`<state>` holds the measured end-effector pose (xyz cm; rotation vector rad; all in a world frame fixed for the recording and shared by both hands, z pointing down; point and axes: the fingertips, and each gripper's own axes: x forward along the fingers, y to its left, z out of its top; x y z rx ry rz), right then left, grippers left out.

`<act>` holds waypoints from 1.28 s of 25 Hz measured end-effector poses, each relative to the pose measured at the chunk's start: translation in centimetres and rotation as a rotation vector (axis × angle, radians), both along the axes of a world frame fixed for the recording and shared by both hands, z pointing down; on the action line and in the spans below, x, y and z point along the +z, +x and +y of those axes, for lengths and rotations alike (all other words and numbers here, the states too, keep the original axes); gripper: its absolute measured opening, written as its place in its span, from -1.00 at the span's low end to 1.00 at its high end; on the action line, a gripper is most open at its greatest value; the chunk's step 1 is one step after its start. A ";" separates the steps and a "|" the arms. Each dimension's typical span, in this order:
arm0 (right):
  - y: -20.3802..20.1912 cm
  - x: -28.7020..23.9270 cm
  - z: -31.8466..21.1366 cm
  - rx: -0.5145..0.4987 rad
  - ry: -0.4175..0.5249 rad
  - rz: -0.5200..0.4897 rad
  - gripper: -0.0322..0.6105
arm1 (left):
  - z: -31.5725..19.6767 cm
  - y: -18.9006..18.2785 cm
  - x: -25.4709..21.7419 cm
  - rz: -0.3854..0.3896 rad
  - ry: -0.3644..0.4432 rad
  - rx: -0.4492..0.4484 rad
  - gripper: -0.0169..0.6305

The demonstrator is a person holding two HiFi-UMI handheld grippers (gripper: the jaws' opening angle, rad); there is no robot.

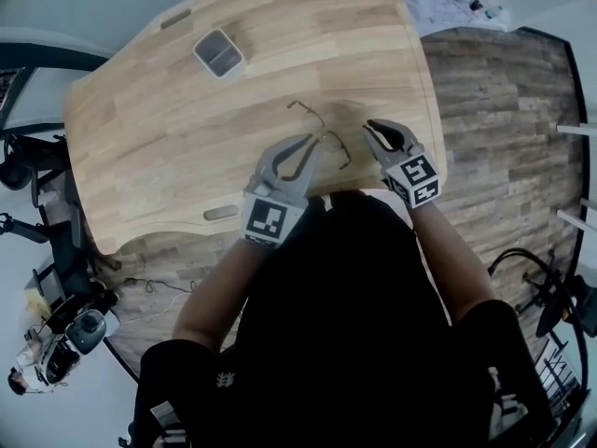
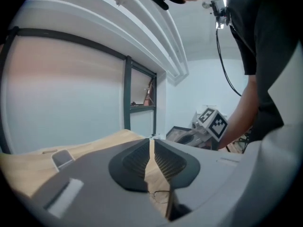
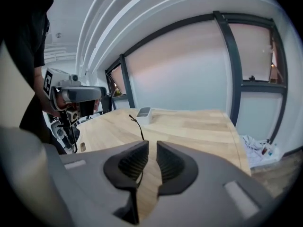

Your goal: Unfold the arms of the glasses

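Wood desk [image 1: 187, 129] | glasses [image 1: 328, 140]: thin wire, likely light, easily bent; hold near hinges | left gripper [image 1: 313, 144] 8 o'clock, right gripper [image 1: 370, 131] 3, jaws pinching them.

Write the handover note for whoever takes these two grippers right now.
Left claw: pads nearly together, narrow slit; a lens rim of the glasses shows low in it. Firm pinch unconfirmed.
Right claw: narrow slit too; a thin glasses arm runs out past the tips. Pinch unconfirmed.
Glasses are between both claws at the near edge of the wooden table; small white box farther back.
Done: one arm sticks out from the lenses.
Left: check the second arm, which I cannot make out, and unfold it.
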<state>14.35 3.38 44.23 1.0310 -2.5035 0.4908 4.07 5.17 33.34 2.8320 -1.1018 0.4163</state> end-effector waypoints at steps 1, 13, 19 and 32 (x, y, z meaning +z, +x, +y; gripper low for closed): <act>-0.1 -1.0 0.2 0.007 0.019 -0.004 -0.76 | -0.2 -1.1 0.0 0.008 -0.009 -0.025 -0.84; -0.6 -8.1 -0.7 0.145 0.186 -0.101 -0.83 | -1.9 -9.7 -1.0 0.030 -0.068 -0.226 -0.93; -1.5 -9.5 -1.4 0.108 0.215 -0.085 -0.90 | -3.3 -11.8 -1.3 0.017 -0.044 -0.279 -0.93; -2.1 -9.7 -2.0 0.147 0.219 -0.069 -0.90 | -3.8 -13.8 -0.9 0.031 -0.076 -0.294 -0.93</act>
